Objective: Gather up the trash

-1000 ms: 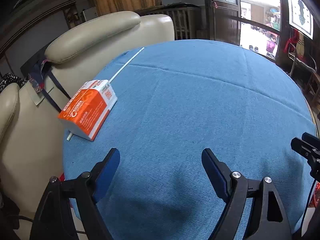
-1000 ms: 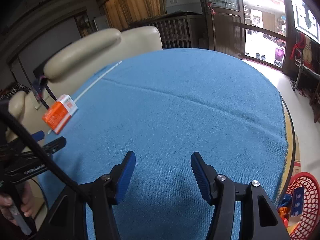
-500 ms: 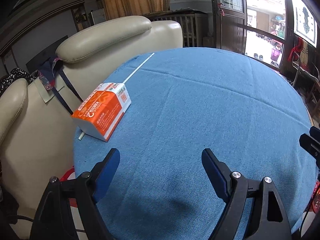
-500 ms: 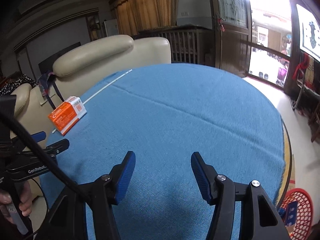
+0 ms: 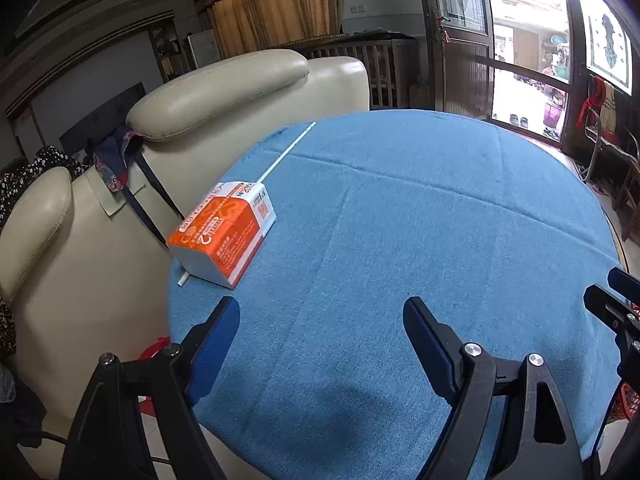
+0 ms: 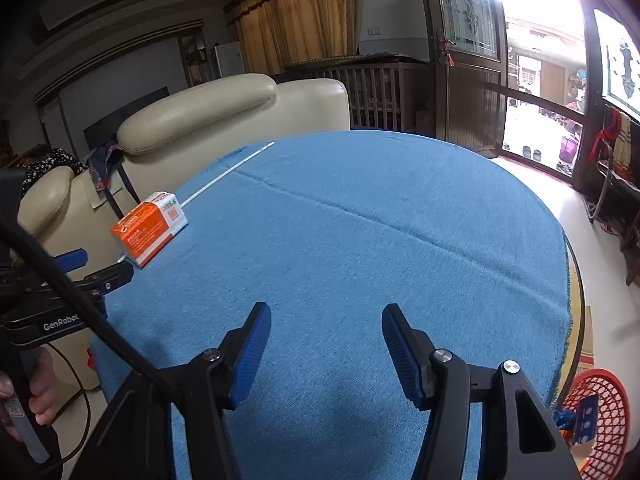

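Observation:
An orange and white carton (image 5: 224, 232) lies on its side at the left edge of the round blue-clothed table (image 5: 420, 240). It rests on a long white stick (image 5: 286, 153) that runs along that edge. My left gripper (image 5: 320, 332) is open and empty, hovering near the table's front, right of and short of the carton. In the right wrist view the carton (image 6: 149, 228) sits far left. My right gripper (image 6: 326, 340) is open and empty above the table's near middle. The left gripper (image 6: 96, 270) shows at the left of that view.
A red mesh basket (image 6: 596, 420) holding trash stands on the floor right of the table. Cream leather armchairs (image 5: 172, 112) press against the table's left side. A glass door (image 6: 532, 92) is beyond the table.
Both grippers have risen and pulled back a little, so the carton appears nearer the centre in both views. The jaws stay open. The carton has not moved.

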Available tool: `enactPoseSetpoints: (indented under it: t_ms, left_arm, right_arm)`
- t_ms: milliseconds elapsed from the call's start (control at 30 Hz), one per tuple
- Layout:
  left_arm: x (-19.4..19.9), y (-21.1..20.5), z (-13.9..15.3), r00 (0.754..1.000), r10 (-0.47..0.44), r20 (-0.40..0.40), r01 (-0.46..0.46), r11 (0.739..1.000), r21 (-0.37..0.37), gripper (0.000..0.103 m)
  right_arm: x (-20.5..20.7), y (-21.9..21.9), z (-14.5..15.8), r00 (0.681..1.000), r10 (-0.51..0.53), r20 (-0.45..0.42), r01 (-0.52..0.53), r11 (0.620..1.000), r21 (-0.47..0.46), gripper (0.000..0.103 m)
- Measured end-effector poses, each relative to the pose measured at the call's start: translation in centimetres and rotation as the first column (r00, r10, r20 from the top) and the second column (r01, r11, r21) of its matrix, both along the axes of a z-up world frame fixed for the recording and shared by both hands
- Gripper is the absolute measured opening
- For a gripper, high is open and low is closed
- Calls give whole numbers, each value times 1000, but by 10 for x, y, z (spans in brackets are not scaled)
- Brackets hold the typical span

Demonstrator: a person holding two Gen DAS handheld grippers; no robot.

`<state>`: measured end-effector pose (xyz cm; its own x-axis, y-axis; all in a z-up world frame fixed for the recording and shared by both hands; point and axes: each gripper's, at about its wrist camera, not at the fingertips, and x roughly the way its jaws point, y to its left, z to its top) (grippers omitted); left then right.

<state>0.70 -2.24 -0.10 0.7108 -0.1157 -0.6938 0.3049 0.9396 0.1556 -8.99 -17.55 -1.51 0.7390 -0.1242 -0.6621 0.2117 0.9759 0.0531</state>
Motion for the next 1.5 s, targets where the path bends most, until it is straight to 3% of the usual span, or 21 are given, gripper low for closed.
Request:
enactPoseSetpoints:
  t_ms: [500, 1500]
  left_arm:
    - [-17, -1, 13, 999, -12, 43, 11, 1000, 15, 84]
    - [-16, -2, 9, 1000, -11, 30, 10, 1000, 21, 84]
  right_arm:
    - [-16, -3, 5, 999, -16, 29, 16, 1000, 15, 62]
    - [-17, -8, 1, 999, -25, 22, 24, 999, 22, 62]
